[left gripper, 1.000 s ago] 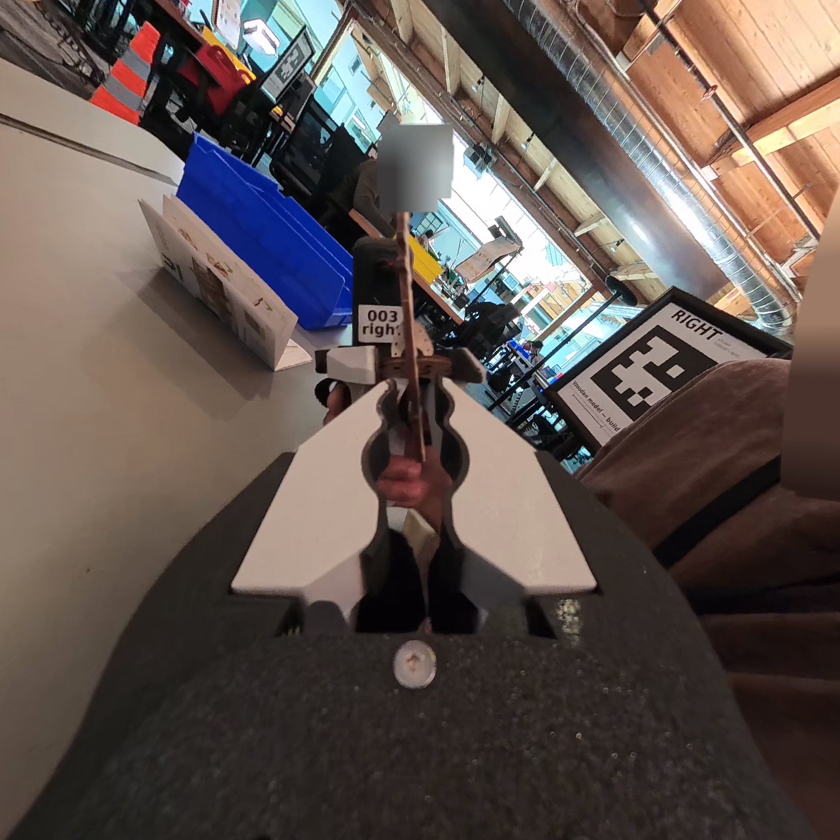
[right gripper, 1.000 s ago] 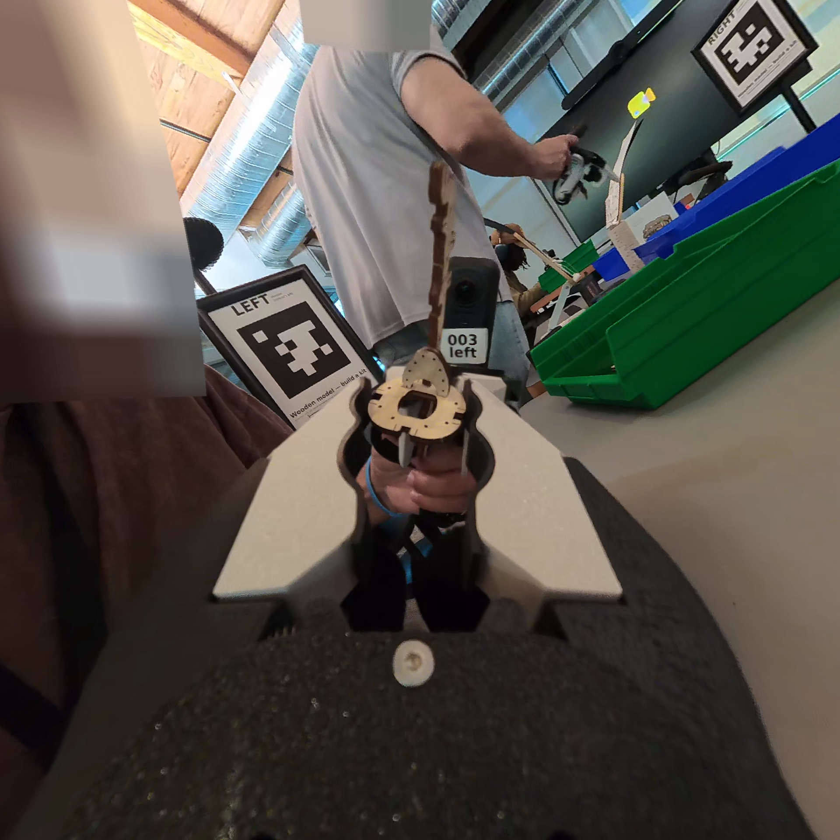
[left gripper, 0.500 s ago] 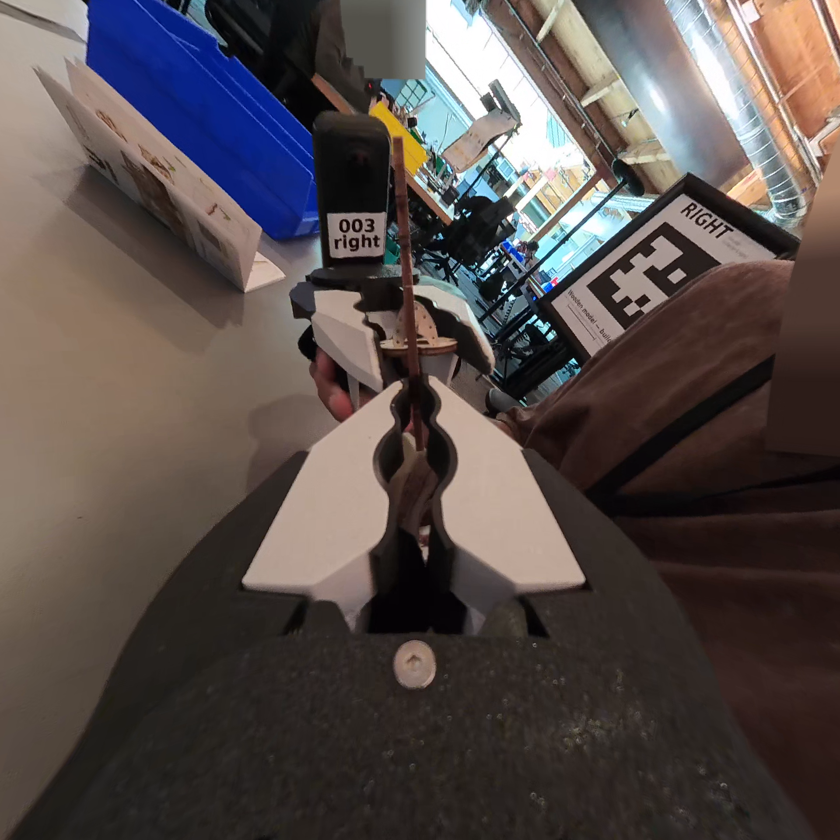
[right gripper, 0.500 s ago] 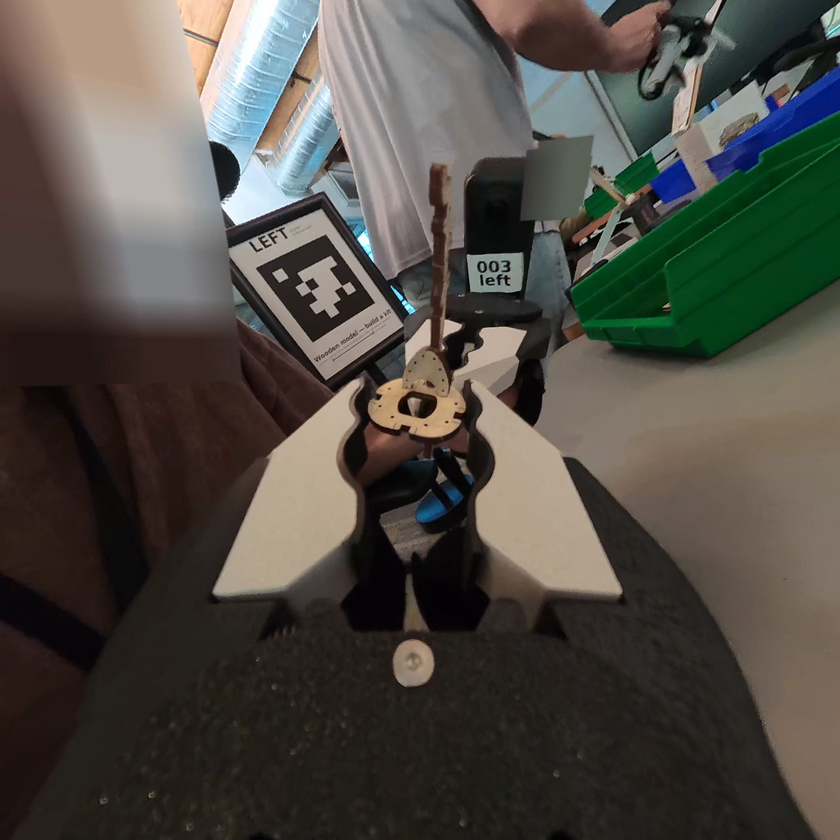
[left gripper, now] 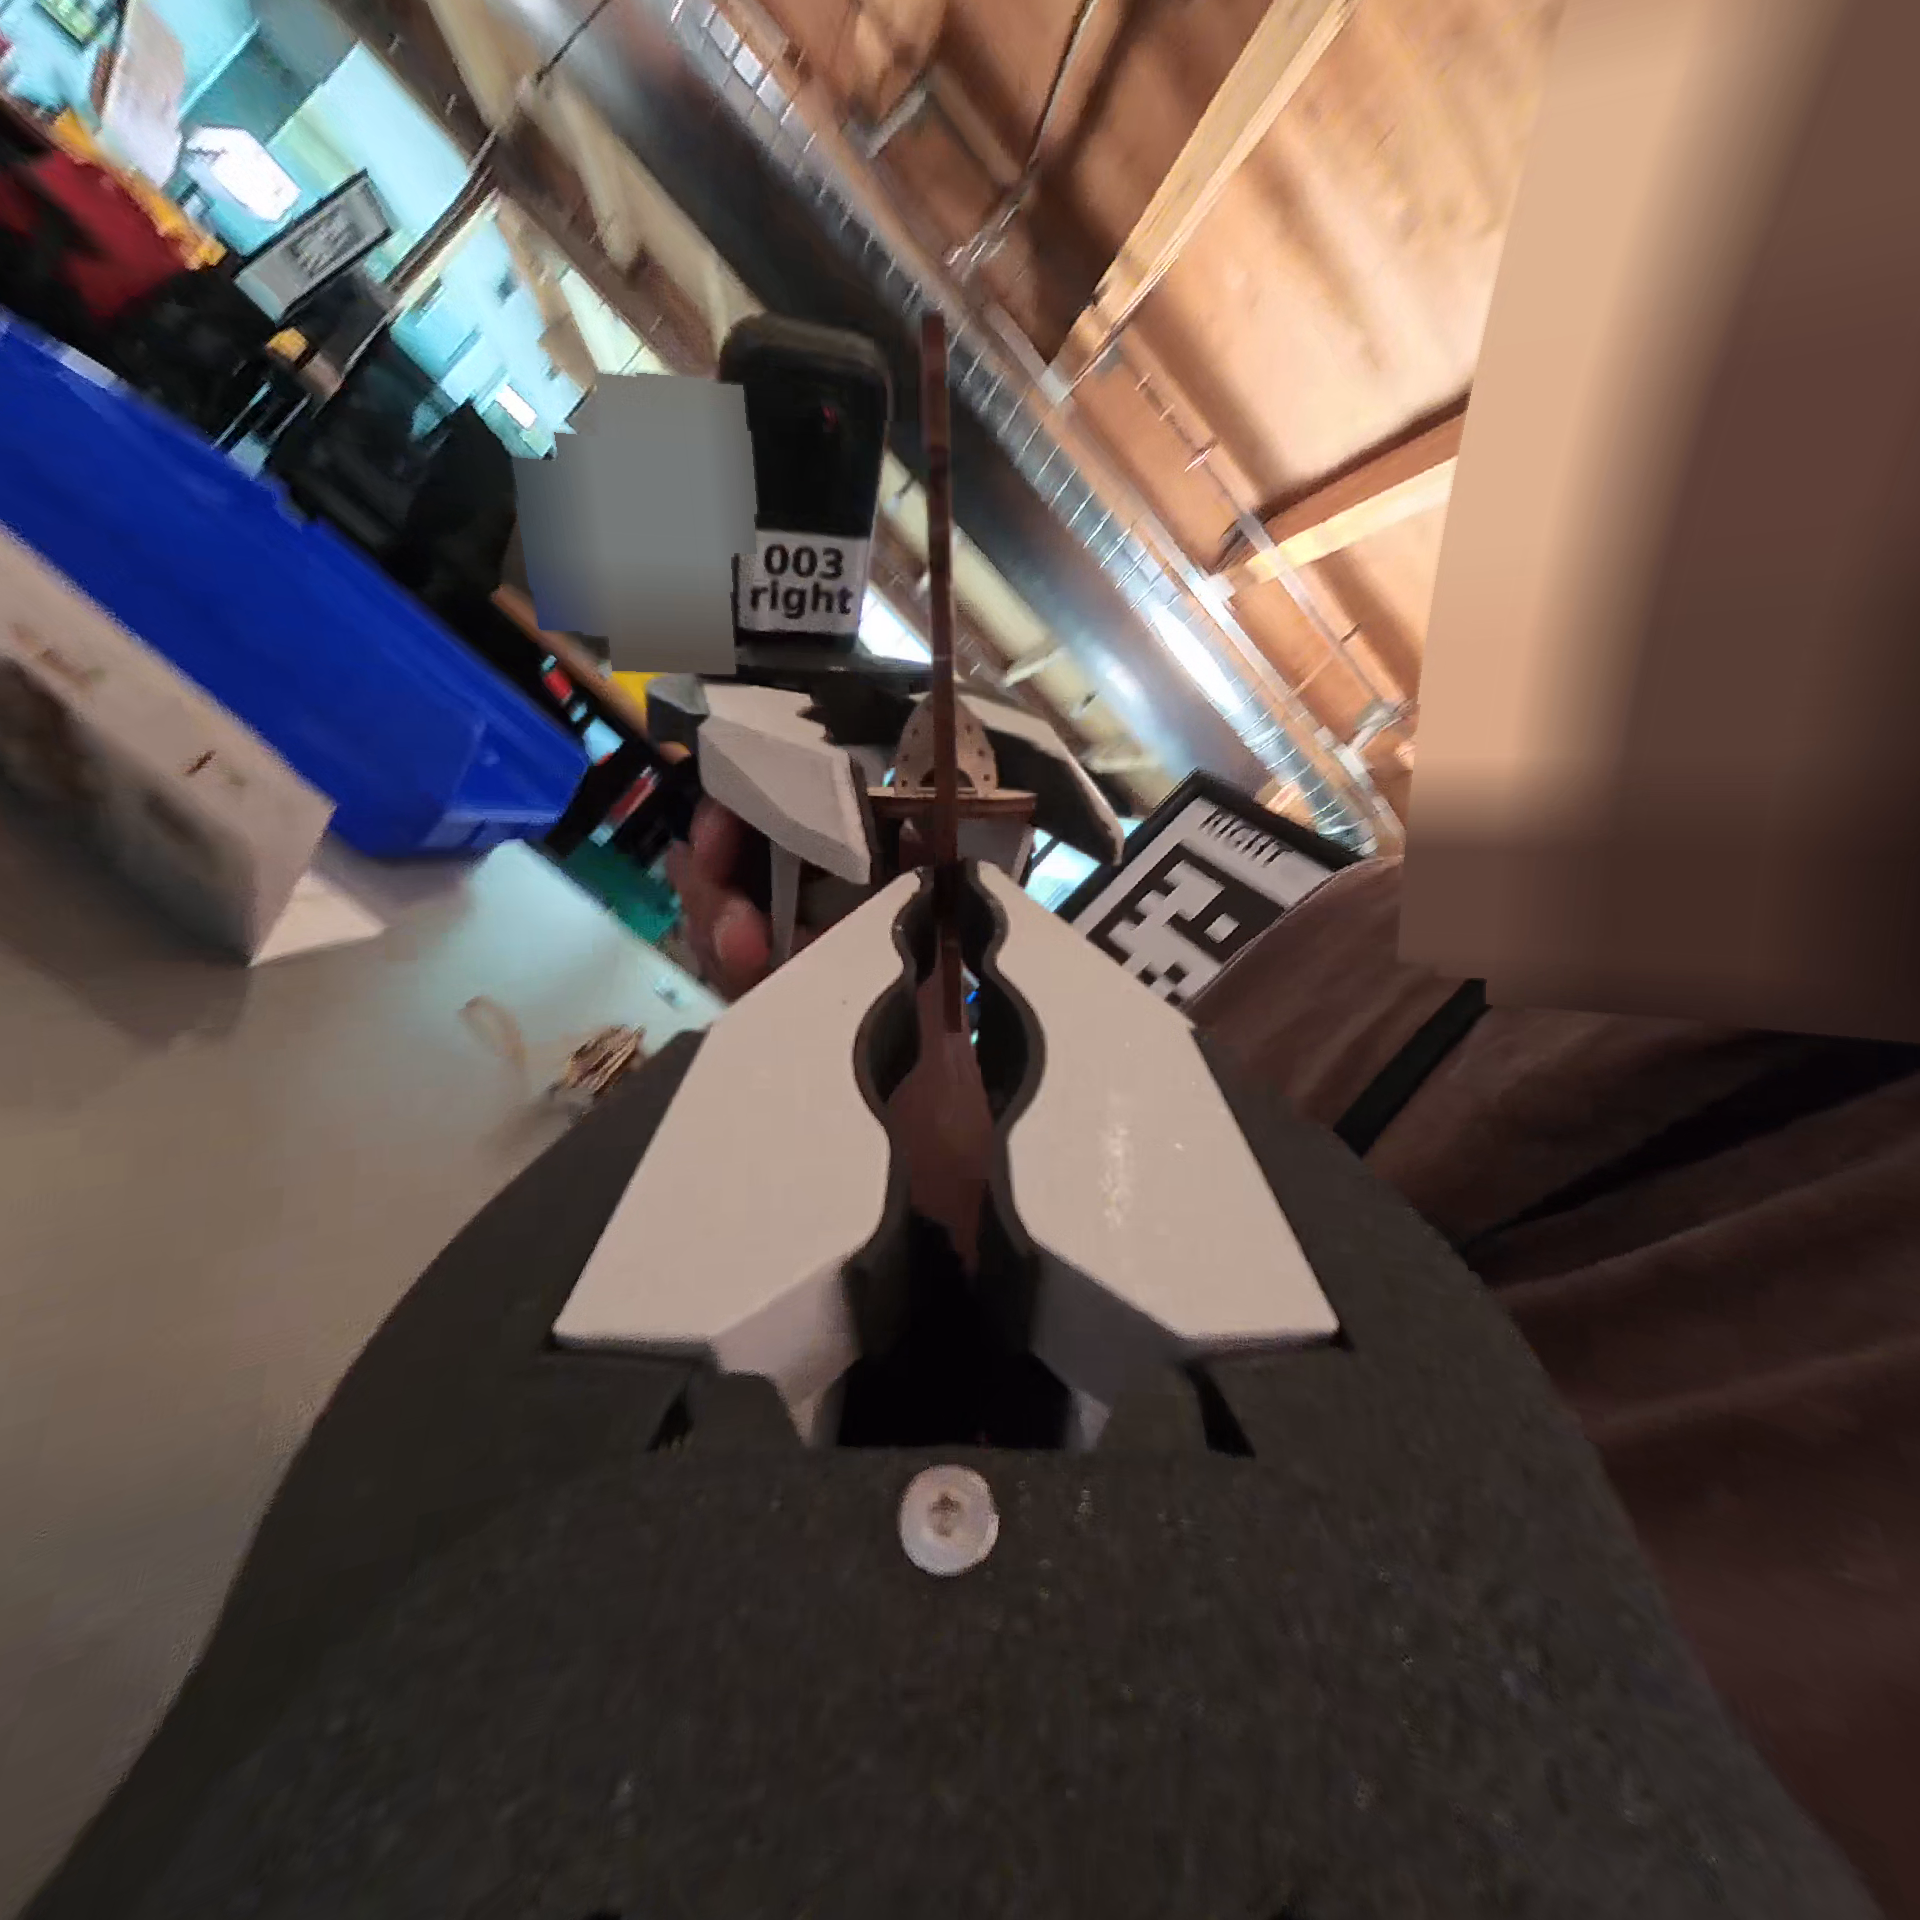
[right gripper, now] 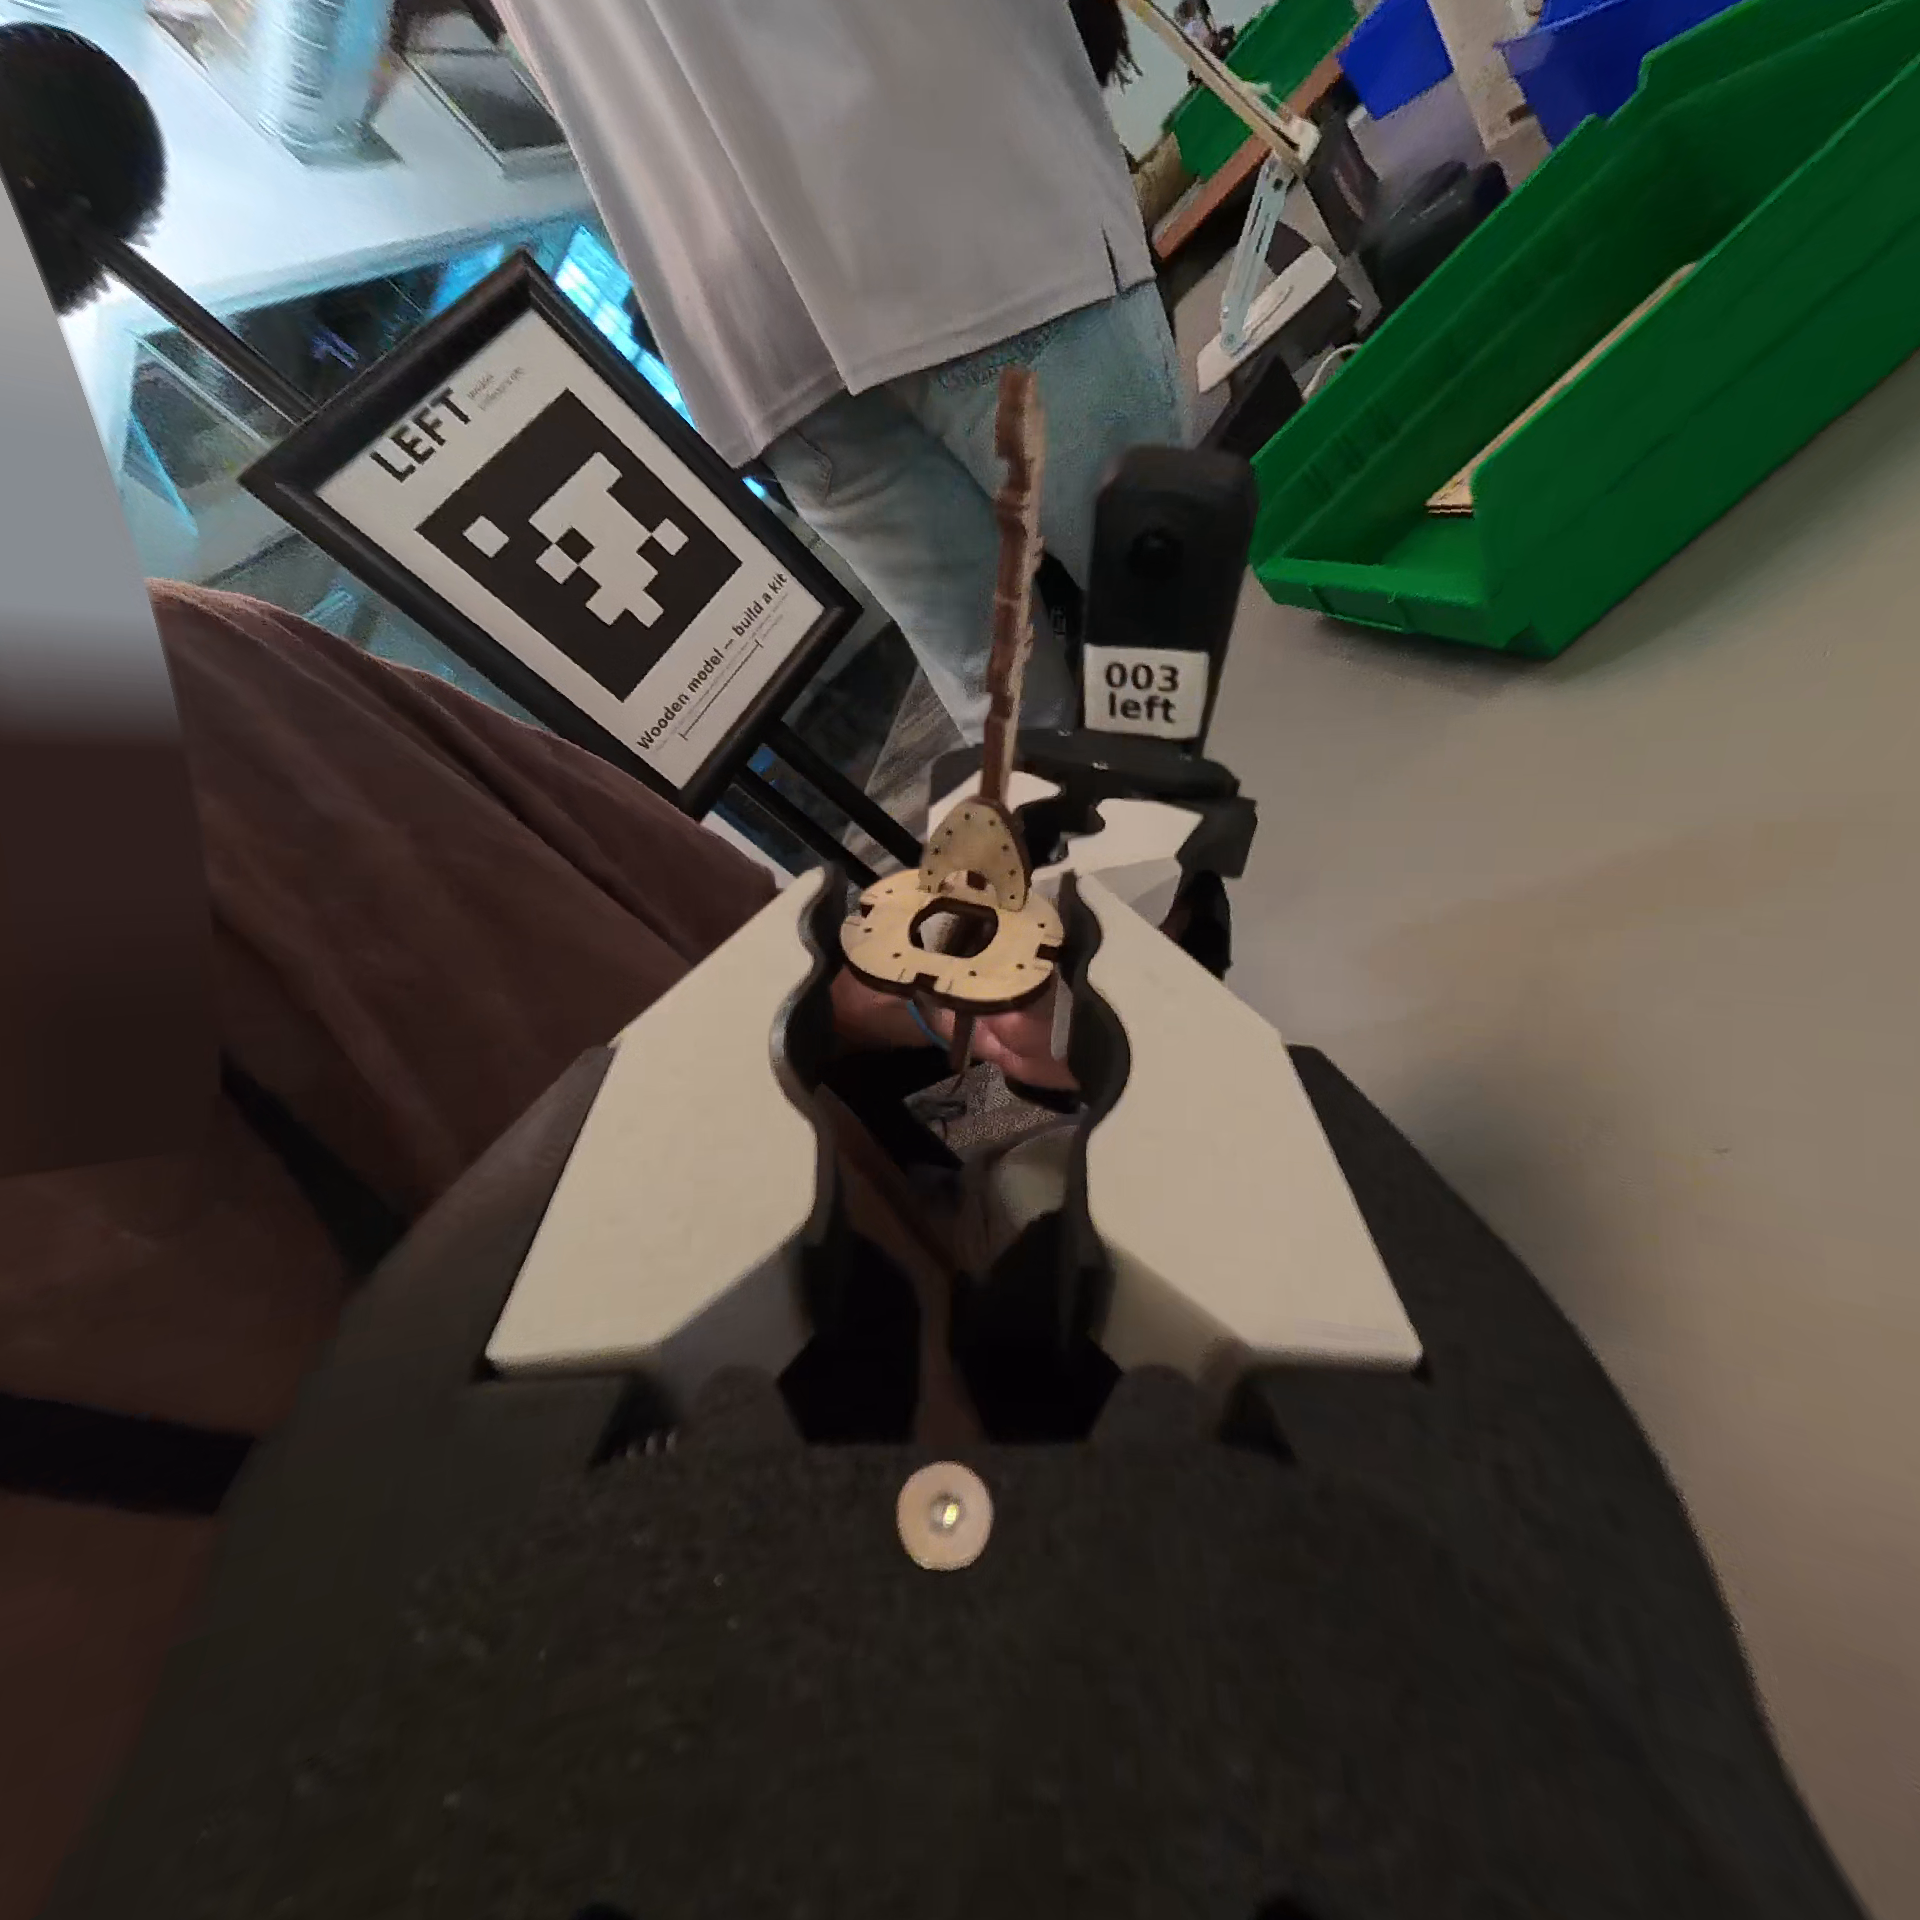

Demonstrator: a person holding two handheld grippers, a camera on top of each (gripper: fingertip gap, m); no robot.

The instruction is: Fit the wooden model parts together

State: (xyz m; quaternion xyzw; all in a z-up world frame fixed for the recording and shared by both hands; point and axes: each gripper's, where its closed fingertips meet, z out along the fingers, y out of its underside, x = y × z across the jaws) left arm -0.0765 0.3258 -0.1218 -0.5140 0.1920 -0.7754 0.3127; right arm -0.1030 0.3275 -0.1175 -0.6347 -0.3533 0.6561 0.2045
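Grippers face each other above the table (right gripper: pixel 1621 935), wooden parts meeting between them.
I see my left gripper (left gripper: pixel 943 894) pinching a thin notched strip (left gripper: pixel 938 582) upright, while my right gripper (right gripper: pixel 951 914) clamps a flat ring (right gripper: pixel 951 940) by its edges; the strip stands through the ring's hole beside a small arched piece (right gripper: pixel 977 847).

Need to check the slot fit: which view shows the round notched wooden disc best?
The right wrist view: the round notched disc faces the camera, centre hole and edge notches clear, between the right gripper fingers. The left wrist view shows it only edge-on, blurred.
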